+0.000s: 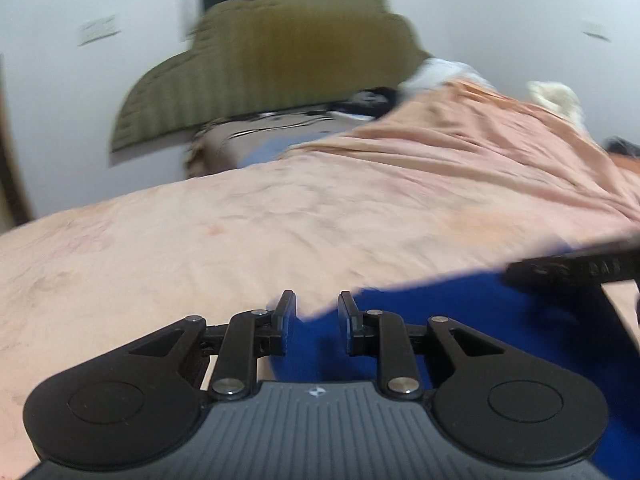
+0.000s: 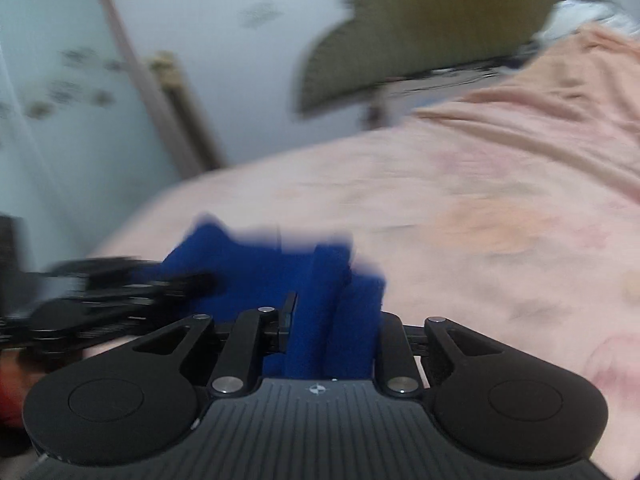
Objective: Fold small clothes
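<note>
A small royal-blue garment (image 1: 460, 320) lies on a pink bed sheet (image 1: 240, 232). In the left wrist view my left gripper (image 1: 317, 316) stands a little apart over the garment's left edge, with blue cloth showing in the gap between its fingers. My right gripper (image 1: 568, 268) enters that view blurred from the right, over the cloth. In the right wrist view the garment (image 2: 280, 268) is bunched up between my right gripper's (image 2: 332, 320) fingers; its right finger is hidden by the cloth. My left gripper (image 2: 120, 292) shows blurred at the left, on the cloth.
An olive quilted headboard (image 1: 288, 48) stands at the far end of the bed, against white walls. A rumpled orange-pink blanket (image 1: 480, 140) lies to the back right, with dark items (image 1: 372, 100) near the pillows. A curtain (image 2: 60, 120) hangs on the left.
</note>
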The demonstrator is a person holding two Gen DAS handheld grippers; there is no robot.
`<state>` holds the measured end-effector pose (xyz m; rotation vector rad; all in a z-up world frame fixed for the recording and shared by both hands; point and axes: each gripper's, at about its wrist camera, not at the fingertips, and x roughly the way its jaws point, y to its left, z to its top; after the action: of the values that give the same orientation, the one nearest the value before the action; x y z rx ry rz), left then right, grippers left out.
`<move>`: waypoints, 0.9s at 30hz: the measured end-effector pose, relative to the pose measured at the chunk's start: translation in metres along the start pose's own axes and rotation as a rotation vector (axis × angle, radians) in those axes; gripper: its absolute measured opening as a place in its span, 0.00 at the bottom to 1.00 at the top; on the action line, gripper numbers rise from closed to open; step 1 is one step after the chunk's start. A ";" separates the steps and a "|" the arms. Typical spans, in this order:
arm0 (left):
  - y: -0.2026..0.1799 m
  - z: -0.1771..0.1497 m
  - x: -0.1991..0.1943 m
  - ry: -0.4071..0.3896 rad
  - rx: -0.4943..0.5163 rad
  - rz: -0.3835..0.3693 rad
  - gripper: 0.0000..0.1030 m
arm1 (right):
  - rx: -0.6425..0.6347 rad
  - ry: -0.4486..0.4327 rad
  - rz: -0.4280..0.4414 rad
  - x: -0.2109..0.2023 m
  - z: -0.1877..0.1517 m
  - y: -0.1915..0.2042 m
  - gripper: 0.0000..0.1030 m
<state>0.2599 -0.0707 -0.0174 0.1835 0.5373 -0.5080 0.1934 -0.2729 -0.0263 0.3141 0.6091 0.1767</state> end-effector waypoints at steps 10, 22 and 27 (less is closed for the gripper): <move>-0.002 -0.023 -0.045 0.109 -0.027 -0.068 0.23 | -0.044 -0.113 -0.080 -0.051 -0.013 0.007 0.62; -0.040 -0.048 -0.111 0.053 0.141 0.032 0.38 | -0.137 -0.005 -0.167 -0.080 -0.041 0.052 0.91; -0.063 -0.088 -0.128 0.081 0.236 0.070 0.62 | -0.273 0.141 -0.116 -0.087 -0.091 0.076 0.98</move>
<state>0.0945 -0.0459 -0.0264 0.4478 0.5479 -0.4970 0.0644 -0.2024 -0.0250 0.0018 0.7316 0.1695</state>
